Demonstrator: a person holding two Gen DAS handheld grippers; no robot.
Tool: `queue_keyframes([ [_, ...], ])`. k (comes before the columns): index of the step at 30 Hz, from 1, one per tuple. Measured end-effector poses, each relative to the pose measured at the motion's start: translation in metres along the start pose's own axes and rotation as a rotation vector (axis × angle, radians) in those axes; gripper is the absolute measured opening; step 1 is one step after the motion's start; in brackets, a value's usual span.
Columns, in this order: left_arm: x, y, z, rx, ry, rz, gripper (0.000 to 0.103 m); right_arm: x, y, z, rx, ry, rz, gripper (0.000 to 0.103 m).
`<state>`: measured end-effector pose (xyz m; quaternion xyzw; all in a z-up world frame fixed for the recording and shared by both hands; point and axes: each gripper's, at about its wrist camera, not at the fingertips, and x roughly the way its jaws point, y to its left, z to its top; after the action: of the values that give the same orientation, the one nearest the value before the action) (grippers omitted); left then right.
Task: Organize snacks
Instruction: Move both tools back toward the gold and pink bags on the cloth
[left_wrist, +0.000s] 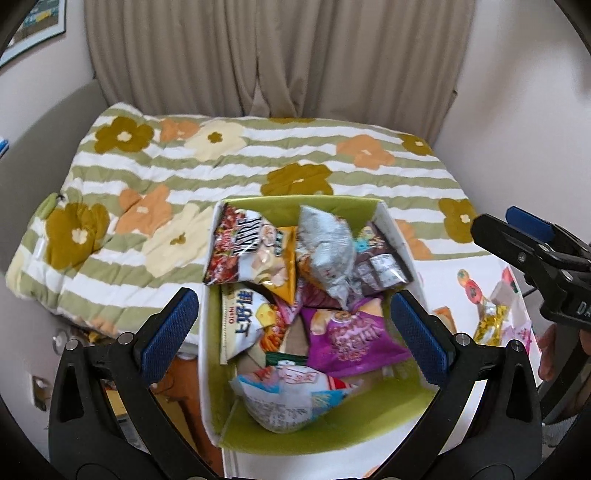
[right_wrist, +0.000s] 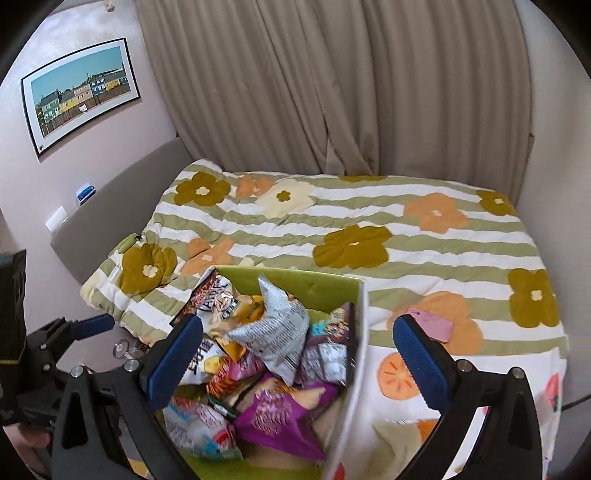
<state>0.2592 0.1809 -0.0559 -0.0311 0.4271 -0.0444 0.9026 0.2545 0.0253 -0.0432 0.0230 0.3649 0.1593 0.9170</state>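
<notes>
The snacks were all together in one green box with white outer walls. The box sat at the near edge of the bed, on the striped quilt with big flower shapes. That spot made sense, I think, because the person could reach it with both hands without leaning far.

The left gripper hung right over the box with its blue pads spread wide and nothing between them. The right gripper was beside it, over the box's right wall, also spread wide and empty. It looked to me like both had let go and were just looking down at the pile.

A crinkly silver bag lay on the very top, tilted, near the far side of the box. It looked blurry, so maybe it was not lying quiet yet. Under it I saw a shiny purple bag by the right wall, a red and black bag standing against the far left corner, and a white bag with dark letters and a cheese picture by the left wall. A pale bag with red and blue print lay at the near end.

The bags leaned on each other every which way, so the box was quite full.

A small pink flat thing lay on the quilt to the right of the box. A few small wrapped things lay on the bed past the right wall. Those might need to go in next.
</notes>
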Motion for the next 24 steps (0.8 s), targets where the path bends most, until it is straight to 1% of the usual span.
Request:
queue_keyframes([
  [5, -0.016, -0.028, -0.006, 0.015, -0.025, -0.02, 0.103, -0.034, -0.016, -0.014, 0.024, -0.02, -0.031, 0.103],
  [11, -0.027, -0.081, -0.017, 0.054, -0.049, -0.026, 0.103, -0.079, -0.057, -0.04, 0.055, -0.062, -0.09, 0.103],
  [14, -0.027, -0.111, -0.025, 0.044, -0.047, -0.05, 0.103, -0.101, -0.079, -0.055, 0.064, -0.091, -0.132, 0.103],
  [17, -0.024, -0.147, -0.035, 0.053, -0.04, -0.07, 0.103, -0.119, -0.105, -0.071, 0.076, -0.093, -0.153, 0.103],
  [20, -0.019, -0.183, -0.044, 0.07, -0.031, -0.095, 0.103, -0.134, -0.131, -0.087, 0.098, -0.087, -0.176, 0.103],
  [21, -0.015, -0.199, -0.047, 0.083, -0.024, -0.112, 0.103, -0.138, -0.138, -0.092, 0.106, -0.086, -0.179, 0.103],
  [24, -0.003, -0.235, -0.054, 0.123, -0.007, -0.129, 0.103, -0.148, -0.166, -0.109, 0.131, -0.075, -0.206, 0.103],
])
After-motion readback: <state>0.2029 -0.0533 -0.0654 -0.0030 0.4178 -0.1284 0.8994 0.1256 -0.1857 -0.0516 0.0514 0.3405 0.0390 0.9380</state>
